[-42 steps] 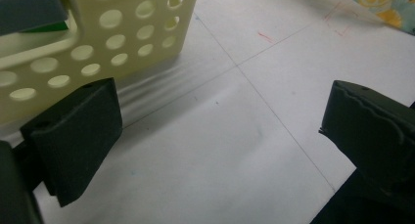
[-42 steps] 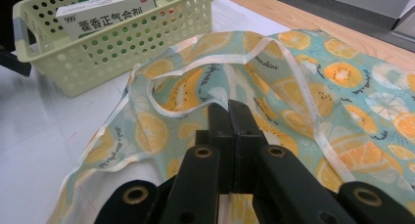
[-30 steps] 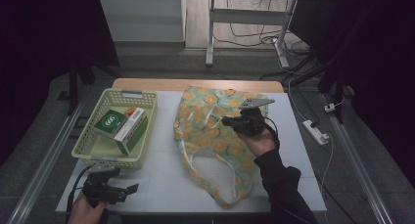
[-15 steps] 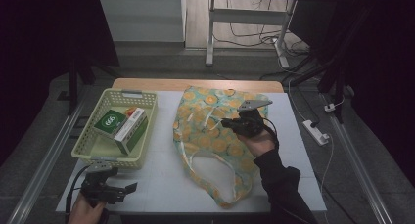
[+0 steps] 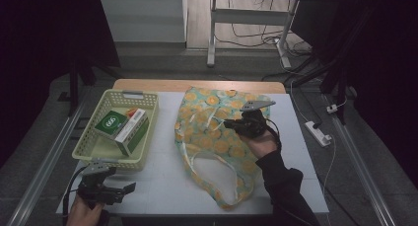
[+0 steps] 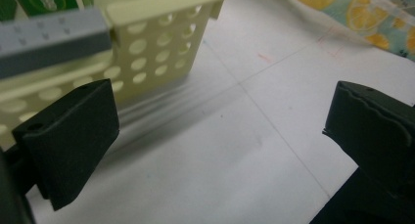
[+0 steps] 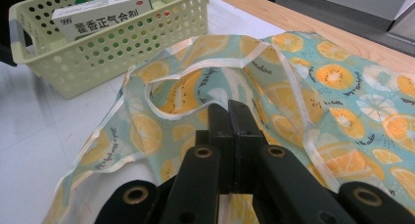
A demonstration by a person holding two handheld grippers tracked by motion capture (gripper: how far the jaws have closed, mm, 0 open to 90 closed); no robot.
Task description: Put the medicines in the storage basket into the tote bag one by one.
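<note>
A fruit-print fabric bag point(image 5: 217, 137) lies flat on the white table point(image 5: 157, 181), its handles trailing toward the front edge. My right gripper point(image 5: 235, 126) rests on the bag's upper part, jaws pressed together; in the right gripper view the bag's top layer point(image 7: 195, 87) rises in a fold to the tips of the right gripper point(image 7: 230, 106), which pinch it. My left gripper point(image 5: 129, 187) hovers low at the table's front left, just in front of the basket point(image 5: 98, 152). In the left gripper view the wide-open left gripper point(image 6: 220, 116) holds nothing.
The pale yellow perforated basket point(image 7: 122, 43) at the left holds a green and white medicine box point(image 5: 122, 126). Behind the white surface runs a wooden table edge point(image 5: 197, 84). A power strip point(image 5: 318, 133) and cables lie on the floor at the right.
</note>
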